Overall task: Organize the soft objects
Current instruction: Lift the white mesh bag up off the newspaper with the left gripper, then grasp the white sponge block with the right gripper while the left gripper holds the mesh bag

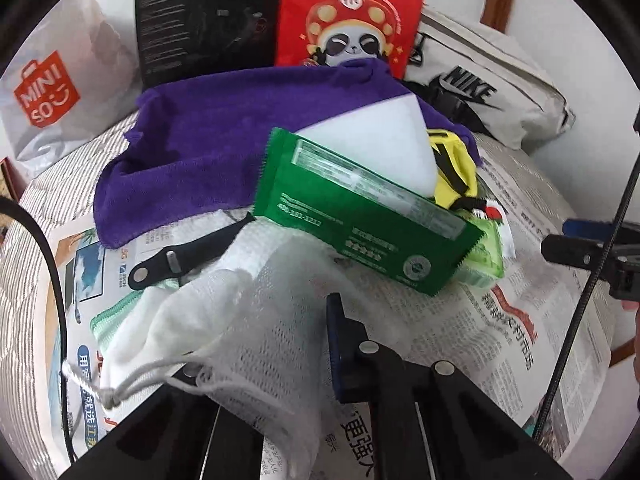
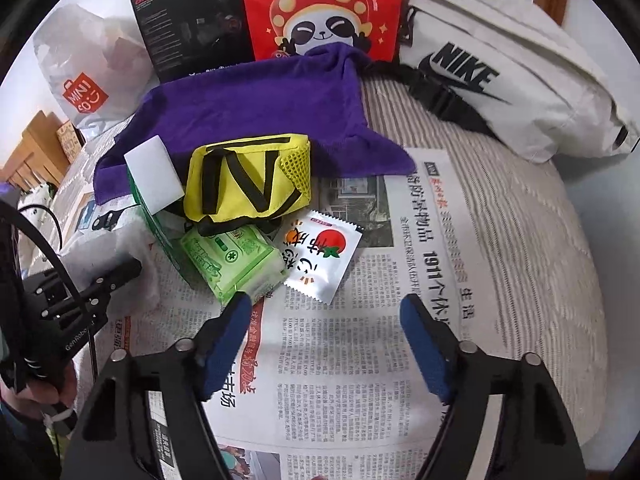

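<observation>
On a bed covered with newspaper (image 2: 400, 280), the left hand-held gripper (image 1: 280, 360) was clamped on the white mesh drawstring bag (image 1: 240, 320), its blue-padded finger (image 1: 336, 344) pressed into the netting at the near left of the pile. The right hand-held gripper (image 2: 324, 344) stood open over bare newsprint with nothing between its blue pads (image 2: 424, 352), the left pad just beside the light green tissue pack (image 2: 232, 260). The soft things lay heaped in the middle: a purple towel (image 2: 248, 104) spread at the far side, a yellow pouch with black straps (image 2: 248, 180) resting on its near edge, a white sponge block (image 2: 154, 176) to the left of the pouch leaning on a dark green packet (image 1: 360, 220), and a white sachet printed with a tomato (image 2: 320, 256) lying flat just right of the tissue pack. A black strap with metal snaps (image 1: 180, 252) lay between the towel and the mesh bag. Along the far edge stood a white Miniso bag (image 2: 88, 76), a black box (image 2: 192, 20), a red panda-printed bag (image 2: 320, 8) and a white Nike waist bag (image 2: 500, 80).
</observation>
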A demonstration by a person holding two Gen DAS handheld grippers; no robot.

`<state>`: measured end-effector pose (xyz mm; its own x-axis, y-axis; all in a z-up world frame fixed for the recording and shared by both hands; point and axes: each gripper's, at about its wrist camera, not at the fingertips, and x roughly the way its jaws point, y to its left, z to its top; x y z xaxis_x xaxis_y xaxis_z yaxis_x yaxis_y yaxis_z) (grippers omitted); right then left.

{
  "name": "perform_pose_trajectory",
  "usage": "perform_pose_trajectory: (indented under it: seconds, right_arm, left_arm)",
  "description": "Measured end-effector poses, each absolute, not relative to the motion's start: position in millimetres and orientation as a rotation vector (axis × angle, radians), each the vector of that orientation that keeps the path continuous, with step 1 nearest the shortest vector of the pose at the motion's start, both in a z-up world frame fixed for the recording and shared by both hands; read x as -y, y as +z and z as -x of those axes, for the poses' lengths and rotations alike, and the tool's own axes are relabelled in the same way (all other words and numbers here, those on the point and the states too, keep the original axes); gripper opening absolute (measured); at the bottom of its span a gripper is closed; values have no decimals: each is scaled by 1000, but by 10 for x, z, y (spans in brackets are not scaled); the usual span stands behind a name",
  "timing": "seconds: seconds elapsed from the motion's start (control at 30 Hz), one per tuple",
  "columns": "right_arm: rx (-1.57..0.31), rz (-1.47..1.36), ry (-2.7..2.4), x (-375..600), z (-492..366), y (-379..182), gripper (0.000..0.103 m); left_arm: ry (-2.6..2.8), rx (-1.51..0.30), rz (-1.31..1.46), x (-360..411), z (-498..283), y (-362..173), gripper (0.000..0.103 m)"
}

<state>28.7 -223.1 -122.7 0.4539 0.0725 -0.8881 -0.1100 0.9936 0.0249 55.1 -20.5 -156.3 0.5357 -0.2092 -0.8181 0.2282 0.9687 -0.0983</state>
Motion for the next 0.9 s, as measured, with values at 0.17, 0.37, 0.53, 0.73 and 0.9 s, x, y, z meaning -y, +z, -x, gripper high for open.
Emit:
perform_pose_trajectory:
  seconds: [0.17,0.37,0.53,0.73,0.9]
  right_arm:
    - [-1058,1,143,2257,-275,-1216,75]
    - [-1043,7,152,2210,-336,-1234,75]
    - [-1035,-11,191,2122,-464,-1218,74]
    - [-978,2,300,1806,-555,-1043,74]
    - [-946,27,379,1488,-679,-959,71]
  left_arm:
    - [-268,-980,17,171,-580,-1580,9]
    - [-286,-1001,15,186,-589,-1590,4]
    - [-314,-962,46,138,-537,-1416,4]
    - [-279,-927,61,-44,-534,-1149,4]
    - [-228,-915,84,-285,-535,-1024,4]
